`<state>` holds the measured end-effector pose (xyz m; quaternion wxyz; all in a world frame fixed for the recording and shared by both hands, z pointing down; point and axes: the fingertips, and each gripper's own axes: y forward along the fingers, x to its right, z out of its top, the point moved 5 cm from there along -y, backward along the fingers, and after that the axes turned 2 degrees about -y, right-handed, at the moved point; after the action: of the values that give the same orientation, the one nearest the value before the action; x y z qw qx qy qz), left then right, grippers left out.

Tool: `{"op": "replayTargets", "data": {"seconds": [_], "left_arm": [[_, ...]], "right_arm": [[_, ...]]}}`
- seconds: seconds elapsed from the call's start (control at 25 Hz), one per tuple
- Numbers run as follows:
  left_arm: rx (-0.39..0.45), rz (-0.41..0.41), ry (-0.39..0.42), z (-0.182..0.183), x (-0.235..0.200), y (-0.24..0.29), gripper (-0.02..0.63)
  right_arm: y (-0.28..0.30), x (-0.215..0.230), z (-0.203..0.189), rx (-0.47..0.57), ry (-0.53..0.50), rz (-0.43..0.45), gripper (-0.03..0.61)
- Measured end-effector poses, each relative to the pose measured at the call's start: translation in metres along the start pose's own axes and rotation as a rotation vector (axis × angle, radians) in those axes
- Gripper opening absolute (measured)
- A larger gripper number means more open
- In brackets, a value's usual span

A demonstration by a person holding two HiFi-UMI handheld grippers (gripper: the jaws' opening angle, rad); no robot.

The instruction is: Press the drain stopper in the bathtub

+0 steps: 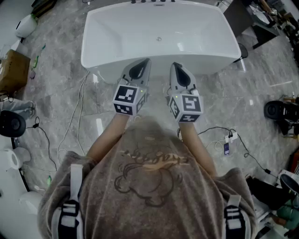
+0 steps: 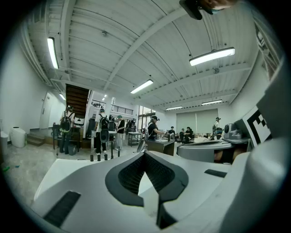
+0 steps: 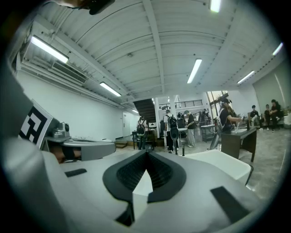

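Observation:
The white bathtub (image 1: 91,55) stands on the grey marble floor ahead of me, empty inside. Its small round drain stopper (image 1: 159,39) sits in the middle of the tub's bottom. Both grippers are held side by side at chest height, short of the tub's near rim and pointing toward it. My left gripper (image 1: 145,61) is shut with nothing in it, its tips (image 2: 144,153) meeting. My right gripper (image 1: 174,64) is also shut and empty, its tips (image 3: 146,152) touching. Neither gripper touches the tub or the stopper.
Dark faucet fittings (image 1: 154,1) line the tub's far rim. Cables (image 1: 74,116) trail over the floor at left, and a power strip (image 1: 230,137) lies at right. A cardboard box (image 1: 10,70) is far left. Several people (image 2: 103,132) stand by desks in the hall beyond.

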<state>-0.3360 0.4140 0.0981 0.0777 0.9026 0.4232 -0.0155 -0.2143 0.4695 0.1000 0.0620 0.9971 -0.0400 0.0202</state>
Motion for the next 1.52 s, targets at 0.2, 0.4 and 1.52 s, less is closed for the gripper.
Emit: {"op": "replayTargets", "data": {"seconds": [0.2, 0.4, 1.52], "left_arm": [[0.002, -0.003, 0.002, 0.002, -0.001, 0.003, 0.002], [-0.002, -0.012, -0.001, 0.002, -0.002, -0.001, 0.002], [0.0, -0.082, 0.01, -0.002, -0.084, 0.094, 0.002]], "right_arm": [[0.003, 0.0, 0.0, -0.003, -0.003, 0.002, -0.002], [0.0, -0.006, 0.0, 0.001, -0.001, 0.004, -0.002], [0.098, 0.045, -0.004, 0.044, -0.024, -0.101, -0.002]]}}
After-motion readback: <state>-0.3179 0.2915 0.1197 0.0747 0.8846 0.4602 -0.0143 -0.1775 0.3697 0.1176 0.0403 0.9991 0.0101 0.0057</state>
